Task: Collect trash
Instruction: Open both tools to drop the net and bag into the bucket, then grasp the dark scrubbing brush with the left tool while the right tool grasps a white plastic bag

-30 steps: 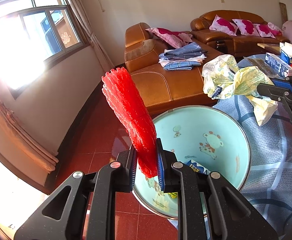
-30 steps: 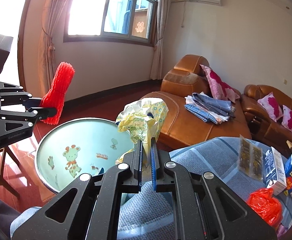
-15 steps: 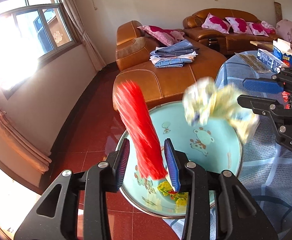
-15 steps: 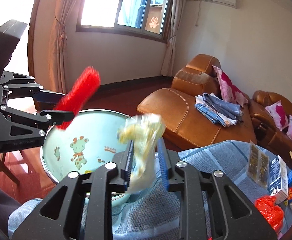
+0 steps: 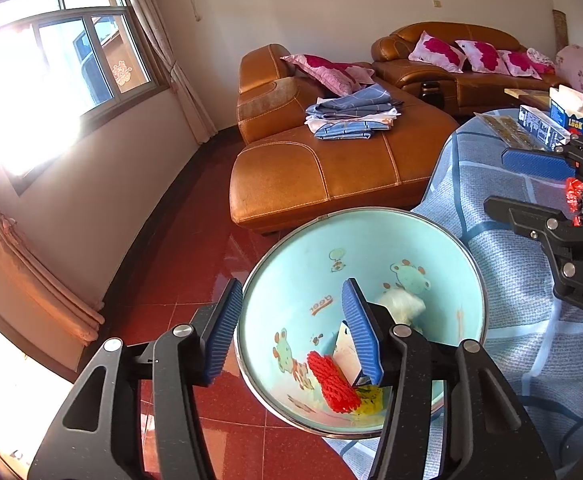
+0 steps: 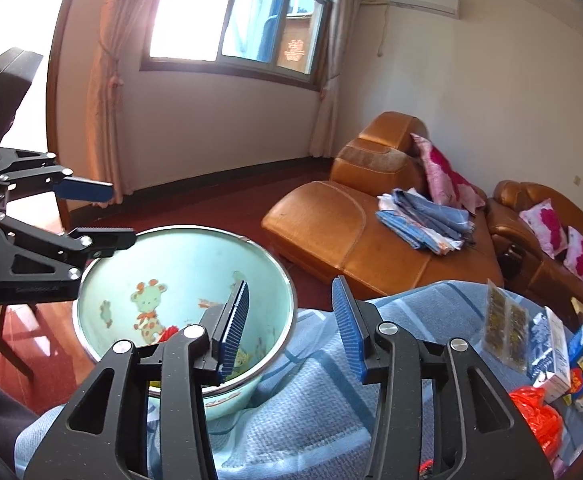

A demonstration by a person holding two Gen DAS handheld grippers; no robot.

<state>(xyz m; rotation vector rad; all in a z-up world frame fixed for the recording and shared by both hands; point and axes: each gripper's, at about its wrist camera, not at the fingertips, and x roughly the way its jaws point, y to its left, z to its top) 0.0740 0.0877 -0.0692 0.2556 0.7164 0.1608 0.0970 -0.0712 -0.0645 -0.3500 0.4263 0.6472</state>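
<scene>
Left gripper (image 5: 291,332) jaws spread and empty above enamel basin (image 5: 431,232) at tablecloth's (image 5: 531,280) edge, red foam net (image 5: 333,386) inside, right gripper (image 6: 287,328) jaws spread, empty

A pale blue basin (image 5: 431,240) with cartoon animals inside sits at the edge of the blue cloth. In it lie a red foam net (image 5: 333,386), a crumpled pale bag (image 5: 401,306), a small carton (image 5: 347,354) and a yellow scrap (image 5: 369,398).
</scene>
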